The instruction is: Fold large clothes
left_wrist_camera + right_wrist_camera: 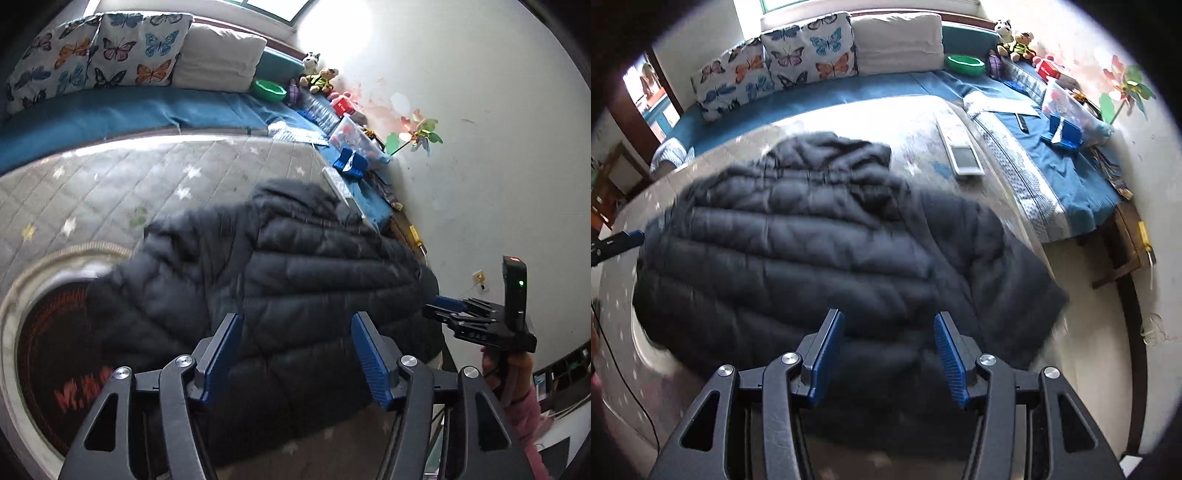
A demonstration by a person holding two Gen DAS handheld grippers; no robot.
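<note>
A dark quilted puffer jacket (280, 288) lies spread on a grey quilted mat (147, 177) with stars. It also fills the middle of the right wrist view (820, 251). My left gripper (295, 332) is open and empty, with its blue pads just above the jacket's near edge. My right gripper (888, 332) is open and empty over the jacket's near hem. The right gripper also shows at the right of the left wrist view (448, 304), beside the jacket's edge. A tip of the left gripper shows at the left of the right wrist view (628, 236).
A white remote (962, 151) lies on the mat past the jacket. Butterfly cushions (798, 55), a green bowl (964, 64), soft toys (1015, 40), a clear box (1067, 99) and a blue stand (1063, 134) sit on the blue bedding by the wall. A round rug (55, 369) lies at the left.
</note>
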